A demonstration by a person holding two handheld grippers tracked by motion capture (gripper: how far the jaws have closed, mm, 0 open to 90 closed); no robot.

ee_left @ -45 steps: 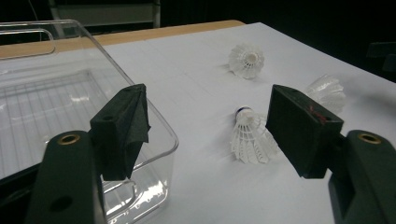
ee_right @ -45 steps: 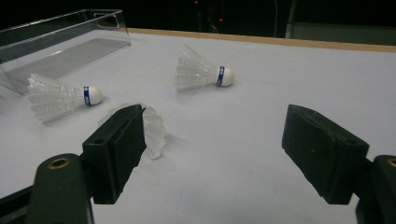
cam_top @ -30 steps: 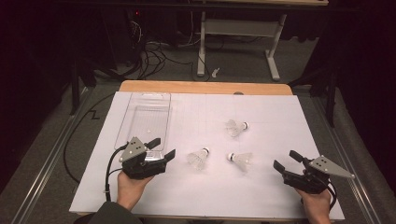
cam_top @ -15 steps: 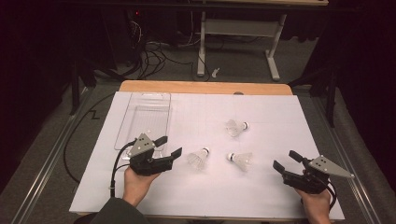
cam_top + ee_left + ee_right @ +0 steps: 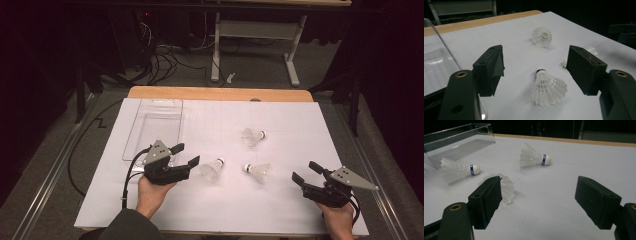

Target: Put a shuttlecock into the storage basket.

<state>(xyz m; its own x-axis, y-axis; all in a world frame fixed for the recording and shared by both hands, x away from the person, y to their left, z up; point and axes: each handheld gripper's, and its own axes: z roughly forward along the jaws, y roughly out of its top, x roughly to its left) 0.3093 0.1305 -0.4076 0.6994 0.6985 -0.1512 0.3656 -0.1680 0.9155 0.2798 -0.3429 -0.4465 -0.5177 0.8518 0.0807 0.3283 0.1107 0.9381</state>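
Observation:
Three white shuttlecocks with blue-banded corks lie on the white table sheet (image 5: 280, 210). My left gripper (image 5: 186, 154) is open just left of the nearest shuttlecock (image 5: 212, 170). In the left gripper view that shuttlecock (image 5: 547, 88) lies between the spread jaws, cork pointing away, untouched. A second shuttlecock (image 5: 257, 171) lies mid-table and a third shuttlecock (image 5: 252, 136) farther back. My right gripper (image 5: 306, 172) stands open at the front right with nothing in it. In the right gripper view the second shuttlecock (image 5: 506, 187) is partly hidden behind the left jaw.
A clear plastic tray (image 5: 155, 127) sits at the back left of the sheet, just beyond the left gripper. The table's wooden far edge (image 5: 220, 93) borders the sheet. Cables and a desk frame stand on the floor behind.
My left gripper has moved right and slightly forward, closing in on the nearest shuttlecock. The right gripper and the shuttlecocks have stayed put.

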